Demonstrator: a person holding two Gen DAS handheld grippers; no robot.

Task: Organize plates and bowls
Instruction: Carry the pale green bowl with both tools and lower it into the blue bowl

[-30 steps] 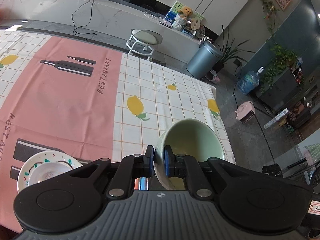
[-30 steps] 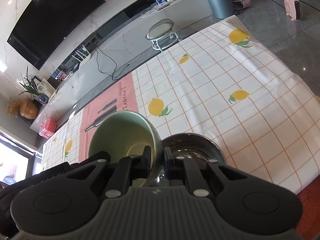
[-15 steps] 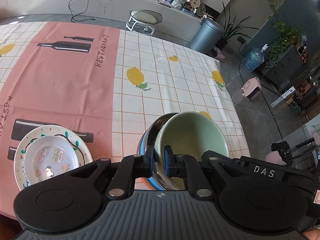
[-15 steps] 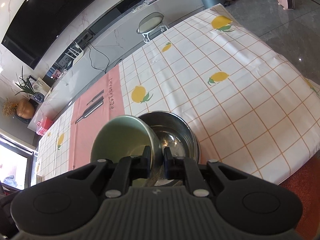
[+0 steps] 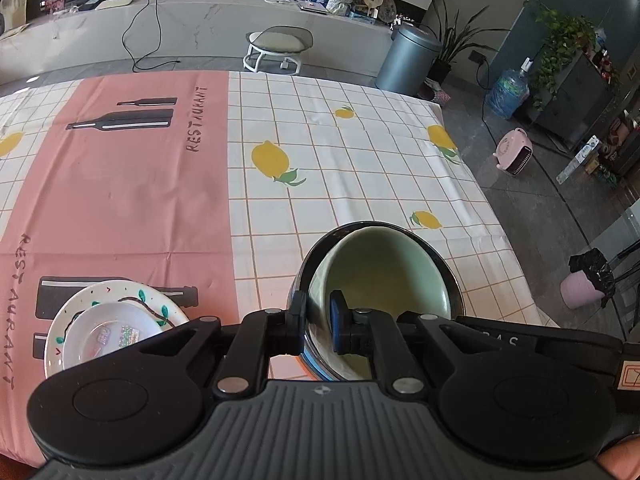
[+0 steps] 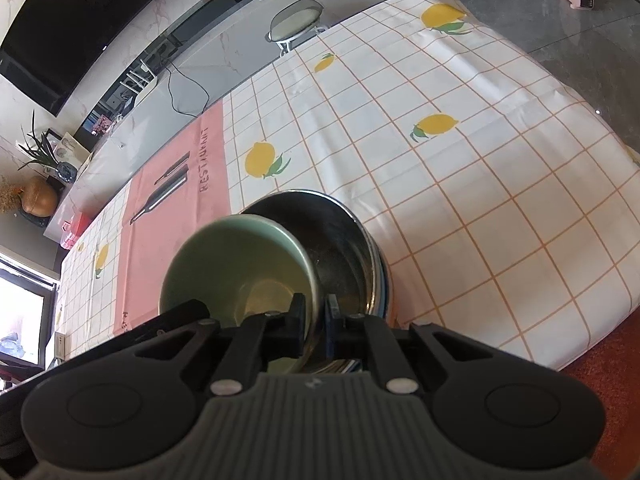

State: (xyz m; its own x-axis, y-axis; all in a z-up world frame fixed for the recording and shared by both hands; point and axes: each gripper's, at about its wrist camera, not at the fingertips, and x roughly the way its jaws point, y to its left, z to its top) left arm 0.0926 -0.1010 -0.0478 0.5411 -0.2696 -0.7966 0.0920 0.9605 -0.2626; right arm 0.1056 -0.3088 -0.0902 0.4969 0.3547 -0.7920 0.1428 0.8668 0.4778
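Note:
A pale green bowl (image 5: 380, 276) sits tilted inside a steel bowl (image 5: 298, 280) near the table's front right. My left gripper (image 5: 318, 320) is shut on the green bowl's near rim. In the right wrist view the green bowl (image 6: 236, 268) leans on the left inside of the steel bowl (image 6: 328, 232), and my right gripper (image 6: 316, 320) is shut on the green bowl's right rim. A white plate with leaf pattern (image 5: 160, 300) holds a smaller white dish (image 5: 108, 332) at the front left.
The table wears a lemon-check cloth (image 5: 360, 168) with a pink runner (image 5: 120, 184). The right table edge (image 5: 500, 232) drops to the floor. A stool (image 5: 278, 46) and bin (image 5: 412, 60) stand beyond the far edge.
The green bowl, held by both grippers, has come down into the steel bowl. The left gripper view has swung to show more of the table.

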